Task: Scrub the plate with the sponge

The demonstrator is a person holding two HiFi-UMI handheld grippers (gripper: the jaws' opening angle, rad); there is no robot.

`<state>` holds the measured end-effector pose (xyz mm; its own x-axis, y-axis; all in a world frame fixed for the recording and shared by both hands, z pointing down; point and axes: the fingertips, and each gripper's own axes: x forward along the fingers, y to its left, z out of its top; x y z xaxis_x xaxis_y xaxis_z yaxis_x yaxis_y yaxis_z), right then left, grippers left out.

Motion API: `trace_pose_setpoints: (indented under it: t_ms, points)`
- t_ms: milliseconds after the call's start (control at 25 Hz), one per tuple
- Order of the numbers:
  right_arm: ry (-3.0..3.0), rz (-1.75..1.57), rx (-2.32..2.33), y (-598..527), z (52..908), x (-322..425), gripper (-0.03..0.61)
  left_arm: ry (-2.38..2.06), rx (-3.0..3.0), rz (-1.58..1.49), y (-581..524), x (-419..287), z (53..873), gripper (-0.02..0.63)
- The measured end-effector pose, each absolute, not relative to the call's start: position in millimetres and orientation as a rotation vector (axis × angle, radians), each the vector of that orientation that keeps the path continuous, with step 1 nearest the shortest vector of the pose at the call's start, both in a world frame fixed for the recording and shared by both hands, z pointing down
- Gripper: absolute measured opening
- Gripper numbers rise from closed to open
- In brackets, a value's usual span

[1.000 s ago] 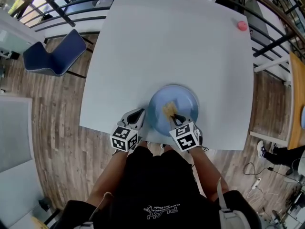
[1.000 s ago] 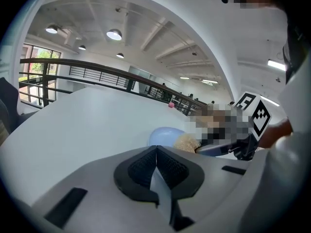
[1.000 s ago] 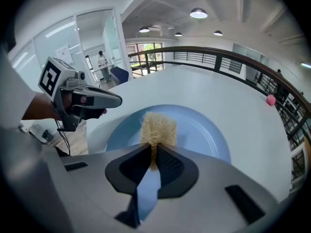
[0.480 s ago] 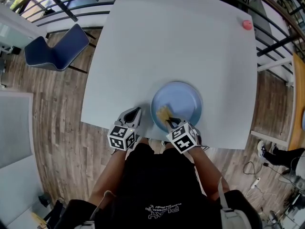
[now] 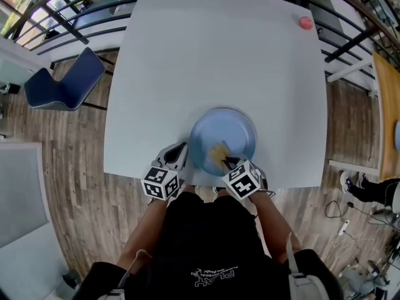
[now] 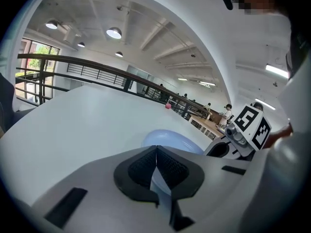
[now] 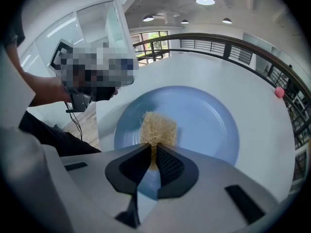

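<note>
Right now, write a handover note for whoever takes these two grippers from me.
Left hand-held gripper: jaws together at the round pale blue plate's left rim; whether it pinches the rim is unclear.
Right hand-held gripper: shut on the straw-coloured fibrous sponge, which lies on the plate.
Plate sits at the white table's near edge.
Done: sponge gripped, on plate.
Left: scrubbing; how much is clean doesn't show.

The plate [image 5: 228,133] sits on the worktop [image 5: 219,55] by its near edge, with the sponge [image 5: 219,150] on the plate's near part, pinched in the right gripper [image 5: 230,162]. The left gripper [image 5: 181,150] is at the plate's left rim. A ball [image 5: 305,22] lies at the far right corner.
</note>
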<state>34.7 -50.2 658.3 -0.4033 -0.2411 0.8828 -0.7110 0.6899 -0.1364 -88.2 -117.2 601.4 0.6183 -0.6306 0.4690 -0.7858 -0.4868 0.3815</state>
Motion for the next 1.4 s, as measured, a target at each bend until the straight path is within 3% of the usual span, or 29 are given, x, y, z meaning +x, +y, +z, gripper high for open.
trace_pose_setpoints:
  t_ms: [600,880,1160,1400]
  points:
    - [-1.864,0.596,1.085,-83,654,110,0.044,-0.967,2.359,0.386,-103,-42,587,0.012]
    - [-1.958,0.765,1.214,-98,643,104,0.044,-1.014,2.386,0.32,-114,-51,563,0.012]
    - [-2.244,0.906,1.234,-118,578,75,0.044,-1.039,2.47,0.264,-135,-43,530,0.012]
    - [-2.408,0.762,1.366,-152,502,77,0.044,-1.021,2.608,0.182,-158,-21,475,0.012]
